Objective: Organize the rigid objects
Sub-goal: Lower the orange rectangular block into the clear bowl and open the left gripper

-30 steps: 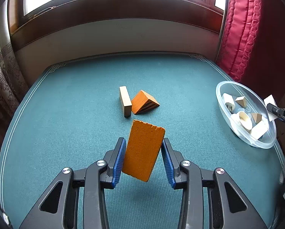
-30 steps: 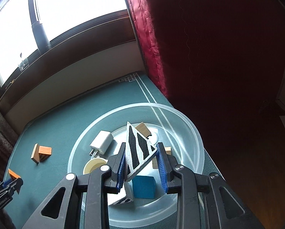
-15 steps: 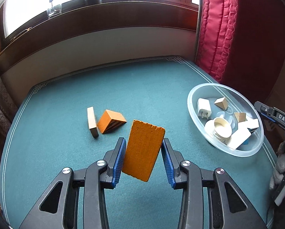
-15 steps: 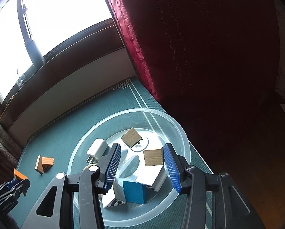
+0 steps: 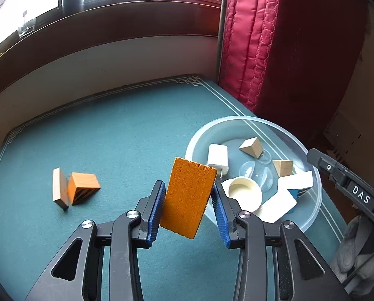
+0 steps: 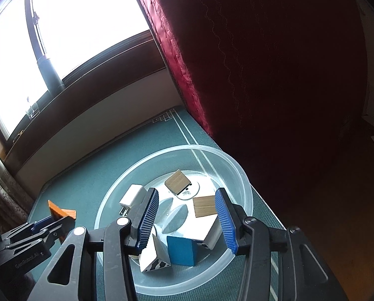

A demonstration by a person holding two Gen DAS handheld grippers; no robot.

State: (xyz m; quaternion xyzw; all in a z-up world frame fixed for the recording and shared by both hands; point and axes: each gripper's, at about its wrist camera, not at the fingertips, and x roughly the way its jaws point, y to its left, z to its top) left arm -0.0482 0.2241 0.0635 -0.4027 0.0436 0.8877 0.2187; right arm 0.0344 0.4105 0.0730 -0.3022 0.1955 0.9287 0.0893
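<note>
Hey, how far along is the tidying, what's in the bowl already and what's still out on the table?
Done: the clear bowl already holds a white charger, wooden wedges, a blue block and white pieces. The right gripper hangs open and empty above it.

In hand: the left gripper clamps an orange block beside the bowl.

Left: a tan block and an orange wedge on the green table.

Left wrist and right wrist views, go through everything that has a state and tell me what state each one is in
left gripper: shut on the orange block.
orange block: held tilted, off the table.
right gripper: open, empty, above the bowl; its jaws have just been opening.
clear bowl: upright, holding several pieces.
white charger: lying in the bowl.
striped orange wedge: on the table, outside the bowl.
tan block: on edge beside the wedge.
</note>
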